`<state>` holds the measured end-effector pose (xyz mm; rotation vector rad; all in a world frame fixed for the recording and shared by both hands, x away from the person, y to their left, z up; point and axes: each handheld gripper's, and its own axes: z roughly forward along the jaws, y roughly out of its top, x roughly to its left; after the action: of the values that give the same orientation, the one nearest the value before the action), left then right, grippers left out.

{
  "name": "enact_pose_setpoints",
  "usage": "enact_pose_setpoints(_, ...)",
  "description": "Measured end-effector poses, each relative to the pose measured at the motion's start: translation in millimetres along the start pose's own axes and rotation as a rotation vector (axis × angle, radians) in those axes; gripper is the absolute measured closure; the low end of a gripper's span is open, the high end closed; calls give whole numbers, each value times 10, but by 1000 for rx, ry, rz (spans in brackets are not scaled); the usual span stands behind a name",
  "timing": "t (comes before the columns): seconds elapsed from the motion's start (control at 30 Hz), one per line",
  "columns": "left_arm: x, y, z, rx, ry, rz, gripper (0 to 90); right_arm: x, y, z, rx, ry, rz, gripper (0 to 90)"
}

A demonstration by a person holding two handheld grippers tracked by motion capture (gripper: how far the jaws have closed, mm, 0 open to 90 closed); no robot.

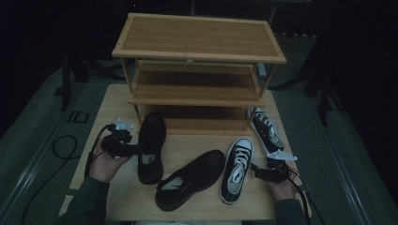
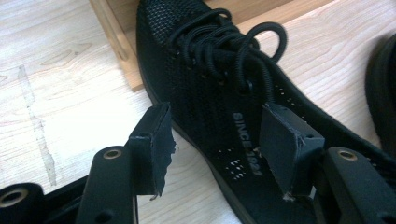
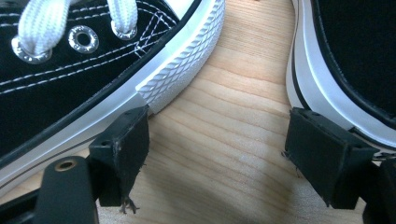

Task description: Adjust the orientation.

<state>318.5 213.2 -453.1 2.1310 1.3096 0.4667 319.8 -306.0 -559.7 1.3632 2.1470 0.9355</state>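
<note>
From the high view, a wooden shoe rack [image 1: 199, 56] with three shelves stood at the far side of a light wooden table [image 1: 112, 101]. Four shoes were on the table. One black lace-up shoe [image 1: 151, 146] lay at the left, its toe pointing far, toward the rack. A second black shoe [image 1: 190, 179] lay slanted in the middle, near the person. A black sneaker with white laces [image 1: 237, 169] lay right of it. Another sneaker [image 1: 265, 129] rested farther off at the right, by the rack's leg. The left gripper [image 1: 132, 149] was held in the left hand [image 1: 104, 164] and reached the side of the left black shoe. The right gripper [image 1: 257, 171] was held in the right hand [image 1: 284, 187] just beside the near sneaker.

From the left gripper view, the two black jaws stood apart. One jaw was on the table outside the black lace-up shoe [image 2: 219, 88] and the other jaw was over the inside of it, so the shoe's side wall sat between them. They were not squeezing it yet. White letters showed inside the shoe.

From the right gripper view, the jaws were wide apart with bare table [image 3: 233, 140] between them. The near sneaker [image 3: 93, 60] was by the left jaw and the other sneaker [image 3: 345, 56] was by the right jaw. Nothing was held
</note>
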Motion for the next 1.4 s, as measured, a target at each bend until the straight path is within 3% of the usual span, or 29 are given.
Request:
enact_pose_setpoints(0.17,-77,33,-27,1,-8,25,444,0,0,0,0,0,0,218)
enact_pose_setpoints(0.33,-141,46,44,40,29,55,454,0,0,0,0,0,0,218)
enact_pose_setpoints(0.4,-141,46,44,40,29,55,459,0,0,0,0,0,0,218)
enact_pose_setpoints(0.5,-156,47,134,78,26,53,478,0,0,0,0,0,0,218)
enact_pose_setpoints(0.8,-126,69,255,125,45,21,504,0,0,0,0,0,0,218)
enact_pose_setpoints(0.87,-108,67,244,134,47,13,549,0,0,0,0,0,0,218)
enact_pose_setpoints(1.07,-49,54,206,153,40,15,625,0,0,0,0,0,0,218)
enact_pose_setpoints(1.23,-13,50,182,171,77,26,663,0,0,0,0,0,0,218)
enact_pose_setpoints(1.4,54,43,181,181,80,18,713,1,0,0,0,0,0,218)
